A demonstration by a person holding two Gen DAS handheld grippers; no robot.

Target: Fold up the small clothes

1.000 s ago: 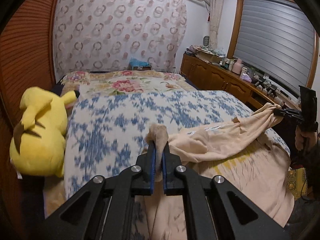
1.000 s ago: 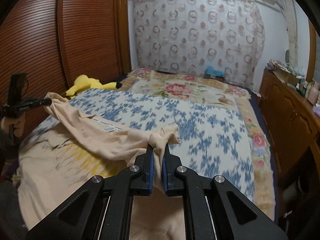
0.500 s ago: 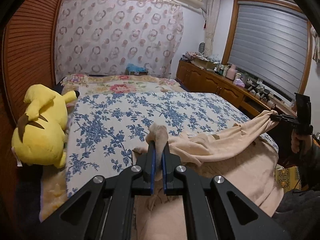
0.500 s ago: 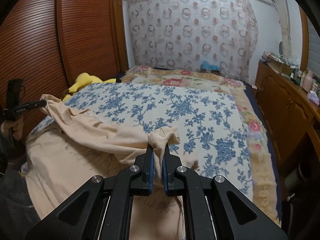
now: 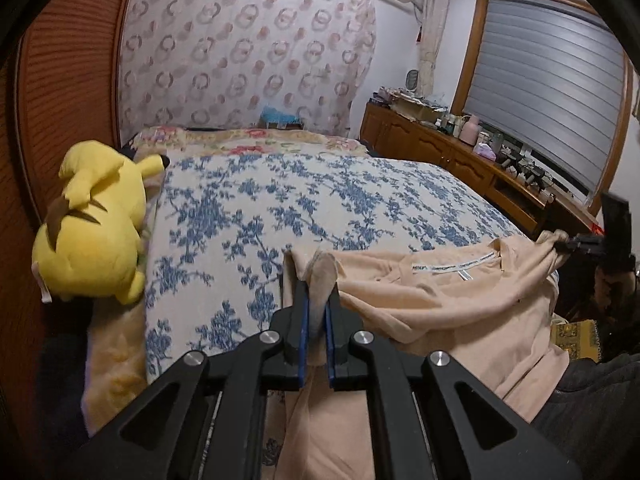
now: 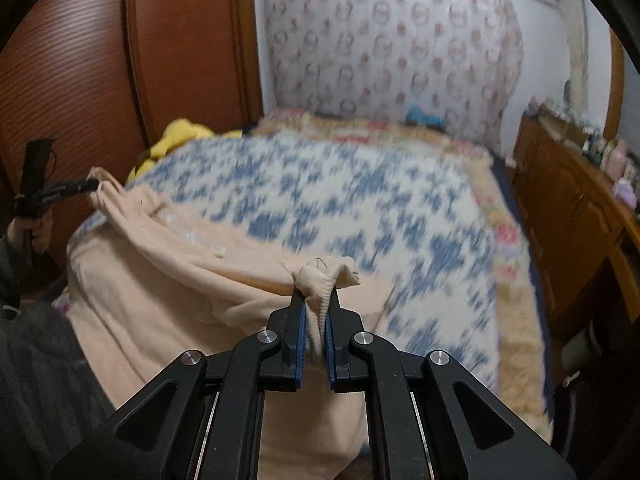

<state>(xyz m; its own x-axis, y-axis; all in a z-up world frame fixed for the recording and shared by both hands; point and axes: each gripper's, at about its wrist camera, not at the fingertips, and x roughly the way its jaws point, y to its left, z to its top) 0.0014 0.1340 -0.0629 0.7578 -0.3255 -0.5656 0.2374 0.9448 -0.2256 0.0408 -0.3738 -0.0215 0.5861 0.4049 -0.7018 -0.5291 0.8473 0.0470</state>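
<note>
A: Count the items.
B: One peach shirt (image 5: 452,304), one yellow plush toy (image 5: 94,226), one floral bedspread (image 5: 304,200); two grippers.

A: Gripper states?
B: Left gripper (image 5: 316,304) and right gripper (image 6: 316,308) each clamp a shirt shoulder bunch.

A: Change from earlier?
B: The shirt, then hanging taut above the bed, now lies lower, collar label showing.
</note>
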